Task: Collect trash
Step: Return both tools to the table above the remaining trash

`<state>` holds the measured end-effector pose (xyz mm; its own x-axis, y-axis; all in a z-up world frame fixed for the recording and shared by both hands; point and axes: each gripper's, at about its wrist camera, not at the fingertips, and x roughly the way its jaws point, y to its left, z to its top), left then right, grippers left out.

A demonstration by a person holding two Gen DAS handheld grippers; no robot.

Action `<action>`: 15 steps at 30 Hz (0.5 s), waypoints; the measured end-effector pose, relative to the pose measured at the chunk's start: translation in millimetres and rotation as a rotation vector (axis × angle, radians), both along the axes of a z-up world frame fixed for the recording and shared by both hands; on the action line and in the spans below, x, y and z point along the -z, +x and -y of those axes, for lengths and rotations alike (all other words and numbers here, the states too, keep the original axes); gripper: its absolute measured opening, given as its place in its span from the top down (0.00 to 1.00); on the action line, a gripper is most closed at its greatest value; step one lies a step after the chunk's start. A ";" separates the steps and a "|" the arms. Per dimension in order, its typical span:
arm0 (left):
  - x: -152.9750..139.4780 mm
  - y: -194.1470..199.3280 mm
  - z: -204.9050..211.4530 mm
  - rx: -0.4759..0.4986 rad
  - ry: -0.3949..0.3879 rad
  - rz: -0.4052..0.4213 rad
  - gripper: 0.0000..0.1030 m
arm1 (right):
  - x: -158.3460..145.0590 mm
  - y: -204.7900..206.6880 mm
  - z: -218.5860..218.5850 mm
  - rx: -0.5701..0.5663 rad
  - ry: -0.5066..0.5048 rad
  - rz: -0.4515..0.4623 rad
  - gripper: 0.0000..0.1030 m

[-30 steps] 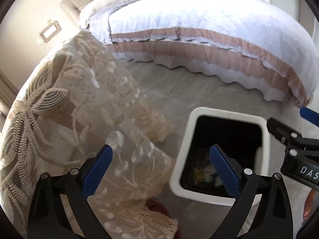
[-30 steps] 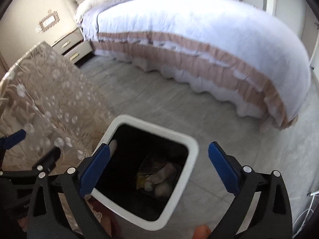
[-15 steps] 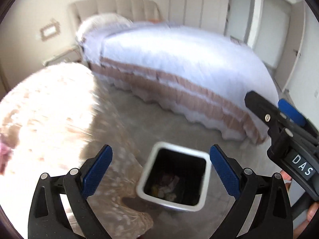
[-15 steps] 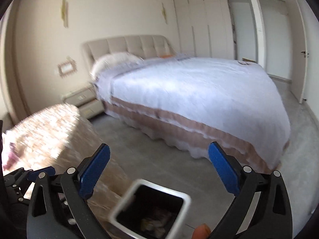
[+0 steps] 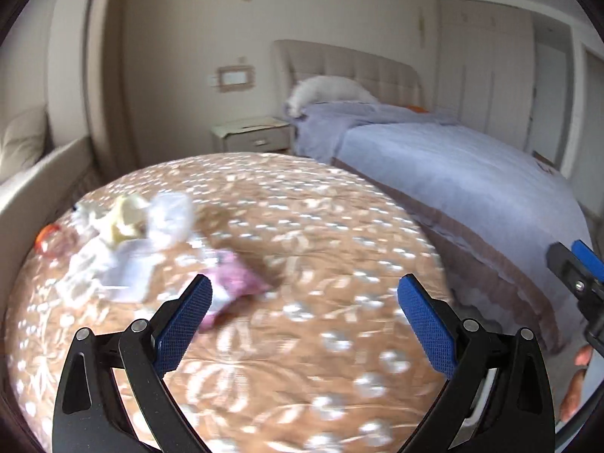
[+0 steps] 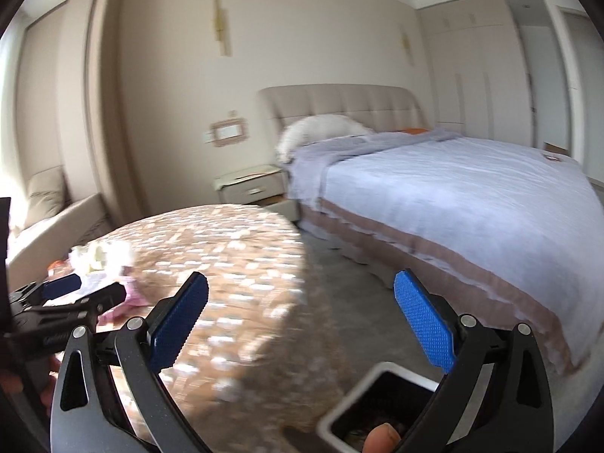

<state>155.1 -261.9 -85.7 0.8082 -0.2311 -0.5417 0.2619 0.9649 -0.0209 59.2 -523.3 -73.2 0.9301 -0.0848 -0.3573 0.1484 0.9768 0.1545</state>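
Note:
Trash lies in a blurred heap on the round table point(image 5: 302, 339) with the lace cloth: a pink wrapper point(image 5: 238, 279), white crumpled paper point(image 5: 170, 215), a yellowish piece point(image 5: 124, 222) and an orange-capped item point(image 5: 47, 236). My left gripper point(image 5: 305, 321) hovers open over the table, its left finger just in front of the pink wrapper, nothing between its fingers. My right gripper point(image 6: 302, 317) is open and empty, above the table edge and floor. The white-rimmed black bin point(image 6: 381, 404) shows at the bottom of the right wrist view, with the trash heap point(image 6: 102, 260) and left gripper at its left edge.
A large bed point(image 5: 472, 188) with a lilac cover stands to the right. A nightstand point(image 5: 253, 136) sits by the wall and a beige sofa point(image 5: 34, 181) lies at the left. Grey floor point(image 6: 358, 283) runs between table and bed. A fingertip point(image 6: 383, 436) shows at the bottom.
Both grippers have swung up and away from the bin toward the table. The bin left the left wrist view; the trash heap on the table came into sight. Both stayed open.

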 end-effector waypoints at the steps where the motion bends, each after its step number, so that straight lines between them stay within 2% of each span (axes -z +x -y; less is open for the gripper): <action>1: -0.3 4.3 -15.0 -0.021 -0.013 -0.007 0.06 | -2.5 4.2 -10.9 -0.023 -0.008 0.000 0.05; 4: -3.8 20.5 -59.0 -0.068 -0.044 -0.019 0.06 | -8.7 17.7 -41.2 -0.084 -0.038 -0.009 0.05; 9: 3.2 49.5 -104.7 -0.150 -0.044 -0.035 0.06 | -13.8 35.6 -83.9 -0.152 -0.073 -0.024 0.05; 15: 24.6 85.2 -141.4 -0.130 -0.094 -0.111 0.06 | -12.0 55.6 -124.1 -0.204 -0.108 -0.056 0.05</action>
